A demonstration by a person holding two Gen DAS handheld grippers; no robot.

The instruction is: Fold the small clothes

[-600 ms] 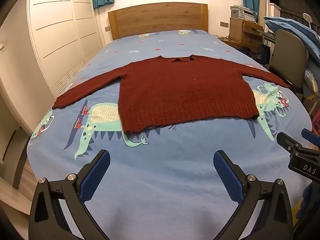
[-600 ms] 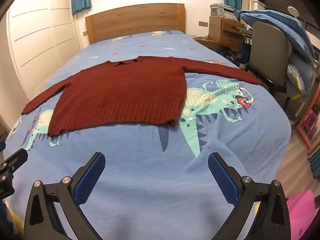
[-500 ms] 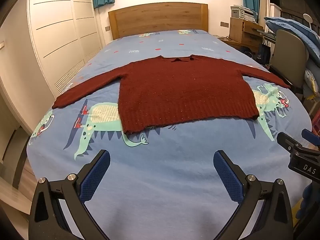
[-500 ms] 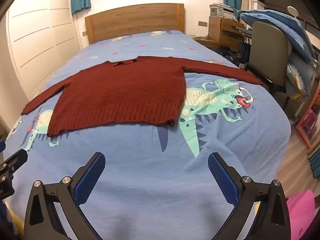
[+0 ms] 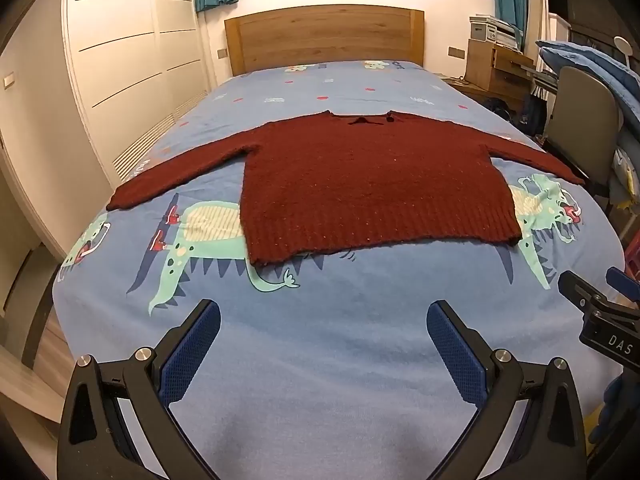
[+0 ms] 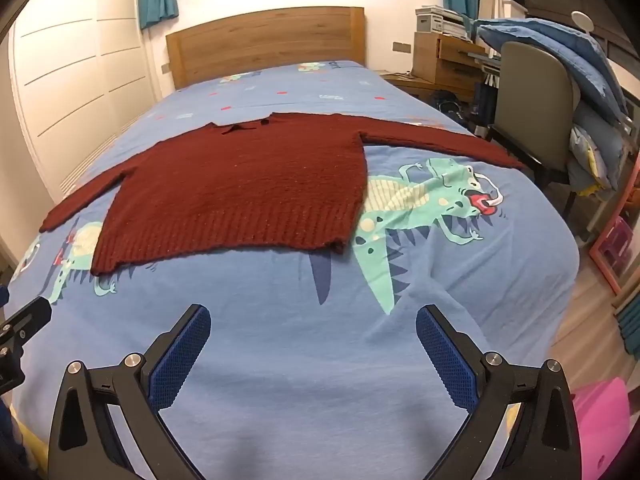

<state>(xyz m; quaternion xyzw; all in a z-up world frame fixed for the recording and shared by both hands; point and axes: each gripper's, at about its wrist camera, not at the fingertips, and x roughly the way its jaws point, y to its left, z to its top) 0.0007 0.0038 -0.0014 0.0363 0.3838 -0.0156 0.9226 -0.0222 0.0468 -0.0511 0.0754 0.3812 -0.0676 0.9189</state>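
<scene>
Both tongs are spread wide and pinch nothing: the left tongs (image 5: 323, 334) hang over bare blue bedspread at the foot of the bed (image 5: 320, 360), and the right tongs (image 6: 313, 338) do the same a little to their 3 o'clock side (the tip of each shows at the edge of the other's view). Nothing of the folding looks begun. The dark red sweater (image 5: 372, 184) lies flat and fully open on the bed, face up as far as I can tell, both sleeves stretched out sideways, collar toward the headboard. From the left tongs it sits at 12 o'clock, well apart, its ribbed hem nearest. From the right tongs the sweater (image 6: 240, 192) lies toward 11 o'clock, its right sleeve reaching out at about 1 o'clock. Every fold is left to do.
</scene>
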